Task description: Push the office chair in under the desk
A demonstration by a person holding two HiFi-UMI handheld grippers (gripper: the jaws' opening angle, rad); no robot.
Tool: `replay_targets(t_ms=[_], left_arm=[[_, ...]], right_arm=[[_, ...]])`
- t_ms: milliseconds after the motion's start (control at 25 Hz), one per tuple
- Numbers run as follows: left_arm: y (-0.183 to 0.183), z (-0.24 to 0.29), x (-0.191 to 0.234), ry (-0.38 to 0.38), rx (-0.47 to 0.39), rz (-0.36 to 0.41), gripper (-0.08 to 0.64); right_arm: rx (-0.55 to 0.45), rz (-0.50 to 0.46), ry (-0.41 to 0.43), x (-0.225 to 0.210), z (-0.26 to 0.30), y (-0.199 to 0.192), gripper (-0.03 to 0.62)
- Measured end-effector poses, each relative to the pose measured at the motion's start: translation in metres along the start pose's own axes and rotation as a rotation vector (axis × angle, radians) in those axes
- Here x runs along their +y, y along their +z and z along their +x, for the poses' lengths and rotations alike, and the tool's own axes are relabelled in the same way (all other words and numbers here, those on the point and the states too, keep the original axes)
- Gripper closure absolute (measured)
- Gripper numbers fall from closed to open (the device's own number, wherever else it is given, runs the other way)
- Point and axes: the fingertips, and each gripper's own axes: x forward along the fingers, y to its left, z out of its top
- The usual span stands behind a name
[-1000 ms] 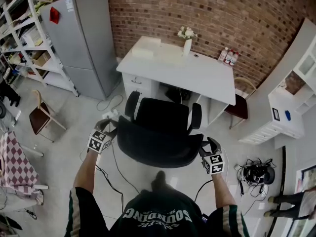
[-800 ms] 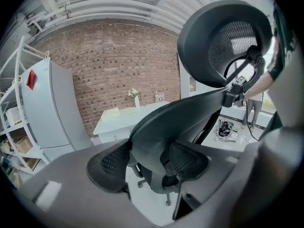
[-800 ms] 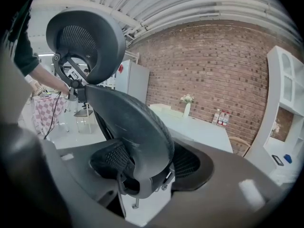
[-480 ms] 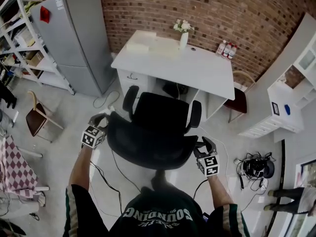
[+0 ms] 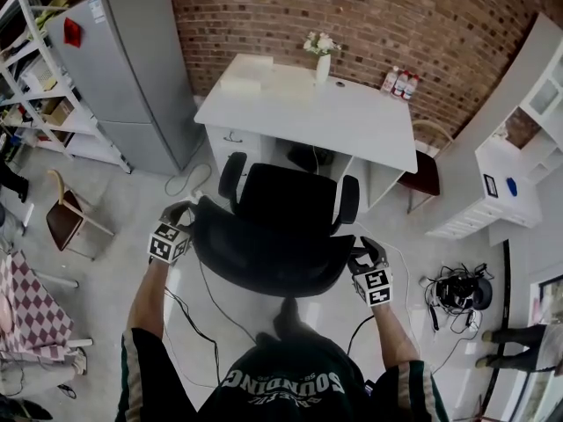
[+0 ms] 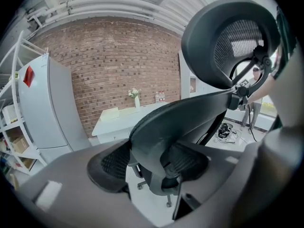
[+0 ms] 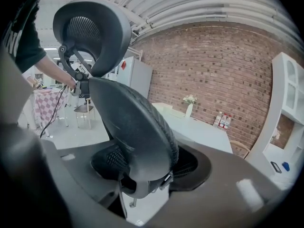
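The black office chair (image 5: 286,222) stands in front of the white desk (image 5: 352,121), its seat toward the kneehole and its armrests at the desk's front edge. My left gripper (image 5: 176,229) holds the left edge of the backrest (image 6: 190,118), which sits between the two pads (image 6: 110,167). My right gripper (image 5: 365,258) is on the right edge of the backrest (image 7: 128,122). Its jaws are closing with that edge between them, and the pads (image 7: 111,163) touch it. The headrest (image 7: 95,27) rises above both grippers.
A grey fridge (image 5: 114,69) and shelving (image 5: 35,69) stand at the left, with a wooden chair (image 5: 66,218) nearby. A second chair (image 5: 427,187) sits at the desk's right end. A white cabinet (image 5: 519,174) lines the right. Cables (image 5: 457,293) lie on the floor. A vase (image 5: 321,60) and bottles (image 5: 400,82) stand on the desk.
The chair has rolled a little toward the desk, and both grippers have moved forward with its backrest.
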Motion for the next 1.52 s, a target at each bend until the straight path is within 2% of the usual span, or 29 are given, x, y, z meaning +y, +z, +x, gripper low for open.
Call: replay_targets(t_ms=[200, 560, 920, 1080, 1200, 1320, 1440, 1520], left_arm=[[0.006, 0.015, 0.007, -0.002, 0.015, -0.011, 0.299], [0.01, 0.029, 0.004, -0.004, -0.001, -0.053, 0.299], [0.008, 0.026, -0.001, -0.006, 0.006, -0.037, 0.295], [0.003, 0.022, -0.006, 0.01, 0.029, -0.052, 0.293], [0.004, 0.014, -0.008, 0.032, 0.013, -0.092, 0.29], [0.001, -0.002, -0.014, 0.058, -0.019, -0.134, 0.29], [0.0, -0.017, -0.02, 0.09, -0.047, -0.129, 0.306], [-0.002, -0.025, -0.028, 0.103, -0.065, -0.123, 0.312]], right_arm=[[0.016, -0.018, 0.025, -0.003, 0.009, 0.001, 0.351], [0.063, -0.026, 0.004, -0.018, 0.017, -0.004, 0.357], [0.065, -0.044, 0.014, -0.015, 0.012, -0.006, 0.354], [0.053, -0.007, 0.037, -0.011, 0.009, -0.013, 0.354], [0.042, 0.034, 0.031, -0.015, 0.003, -0.014, 0.349], [0.044, 0.066, 0.005, -0.017, -0.011, -0.022, 0.35], [0.019, 0.109, -0.027, -0.016, -0.03, -0.028, 0.347], [0.007, 0.104, -0.054, -0.012, -0.045, -0.028, 0.358]])
